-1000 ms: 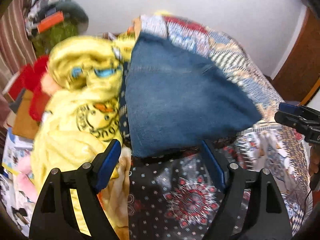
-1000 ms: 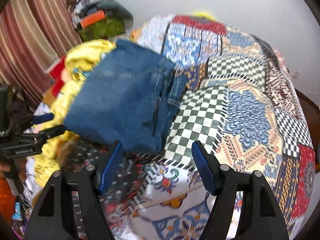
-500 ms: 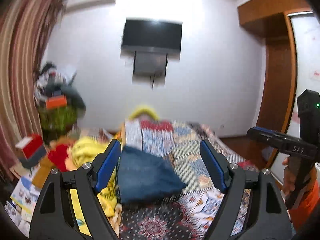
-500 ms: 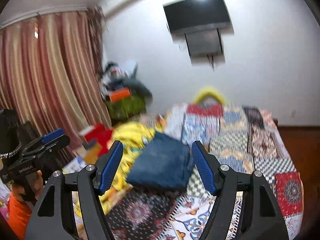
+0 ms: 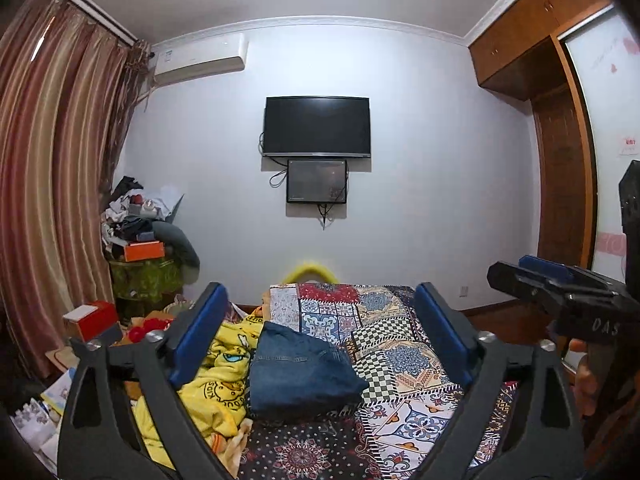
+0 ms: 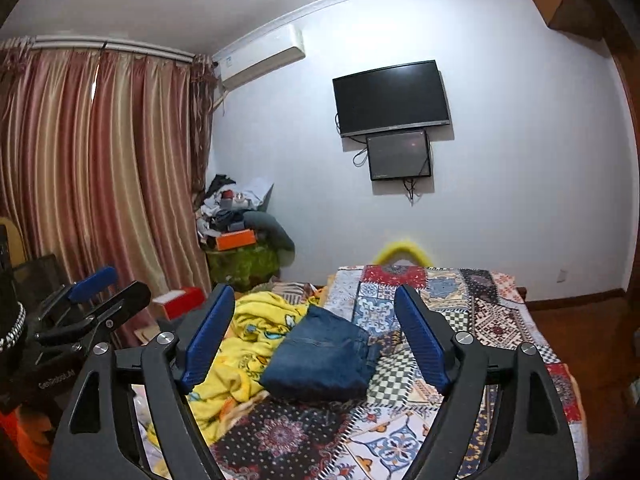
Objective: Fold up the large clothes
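Folded blue jeans (image 5: 298, 372) lie on the patchwork bedspread (image 5: 392, 344); they also show in the right wrist view (image 6: 320, 356). My left gripper (image 5: 320, 340) is open and empty, held well back from the bed and above it. My right gripper (image 6: 316, 340) is open and empty too, also held back from the bed. The right gripper shows at the right edge of the left wrist view (image 5: 552, 280). The left gripper shows at the left of the right wrist view (image 6: 100, 292).
A crumpled yellow cartoon blanket (image 5: 224, 372) lies left of the jeans. A cluttered stand with an orange box (image 5: 144, 250) is at the back left by striped curtains (image 5: 48, 200). A TV (image 5: 316, 126) hangs on the far wall. A wooden wardrobe (image 5: 560, 160) stands right.
Both grippers have pulled back from the jeans and tilted up, so the far wall and TV now show. The jeans stay folded on the bed.
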`<state>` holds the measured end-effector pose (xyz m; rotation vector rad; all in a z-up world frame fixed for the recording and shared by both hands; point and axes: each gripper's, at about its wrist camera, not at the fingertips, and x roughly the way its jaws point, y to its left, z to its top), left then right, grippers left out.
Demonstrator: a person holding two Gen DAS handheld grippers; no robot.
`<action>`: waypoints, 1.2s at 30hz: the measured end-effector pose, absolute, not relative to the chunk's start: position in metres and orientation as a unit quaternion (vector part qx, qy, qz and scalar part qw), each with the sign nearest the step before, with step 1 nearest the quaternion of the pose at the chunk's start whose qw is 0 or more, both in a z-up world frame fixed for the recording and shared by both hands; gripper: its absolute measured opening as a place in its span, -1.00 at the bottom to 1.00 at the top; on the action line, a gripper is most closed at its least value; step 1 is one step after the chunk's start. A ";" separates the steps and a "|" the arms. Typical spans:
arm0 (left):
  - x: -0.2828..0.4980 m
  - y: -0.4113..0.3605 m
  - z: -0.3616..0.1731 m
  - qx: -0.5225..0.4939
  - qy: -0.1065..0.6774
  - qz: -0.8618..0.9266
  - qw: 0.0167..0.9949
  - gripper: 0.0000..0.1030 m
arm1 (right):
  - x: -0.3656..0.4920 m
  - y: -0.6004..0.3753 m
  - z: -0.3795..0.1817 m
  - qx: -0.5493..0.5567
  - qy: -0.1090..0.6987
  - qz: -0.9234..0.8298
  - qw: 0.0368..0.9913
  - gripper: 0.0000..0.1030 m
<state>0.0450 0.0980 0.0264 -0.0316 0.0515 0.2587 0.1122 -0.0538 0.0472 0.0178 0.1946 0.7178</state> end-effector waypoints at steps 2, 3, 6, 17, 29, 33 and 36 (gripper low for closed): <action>0.042 0.098 0.023 -0.017 0.022 0.142 0.990 0.98 | 0.110 -0.053 0.046 0.002 0.088 0.342 0.936 0.79; 0.042 0.099 0.022 -0.018 0.022 0.146 0.989 0.98 | 0.109 -0.053 0.046 0.001 0.083 0.337 0.938 0.95; 0.043 0.103 0.019 -0.021 0.028 0.152 0.988 0.99 | 0.109 -0.051 0.045 0.001 0.080 0.332 0.940 1.00; 0.043 0.105 0.009 -0.026 0.031 0.155 0.987 0.99 | 0.113 -0.053 0.035 -0.002 0.102 0.324 0.941 1.00; 0.048 0.109 0.004 -0.033 0.040 0.149 0.987 0.99 | 0.110 -0.054 0.035 -0.009 0.107 0.324 0.940 1.00; 0.048 0.107 0.004 -0.030 0.042 0.146 0.988 0.99 | 0.109 -0.054 0.036 -0.013 0.108 0.325 0.939 1.00; 0.049 0.105 0.004 -0.028 0.043 0.146 0.988 0.99 | 0.109 -0.053 0.036 -0.013 0.107 0.327 0.939 1.00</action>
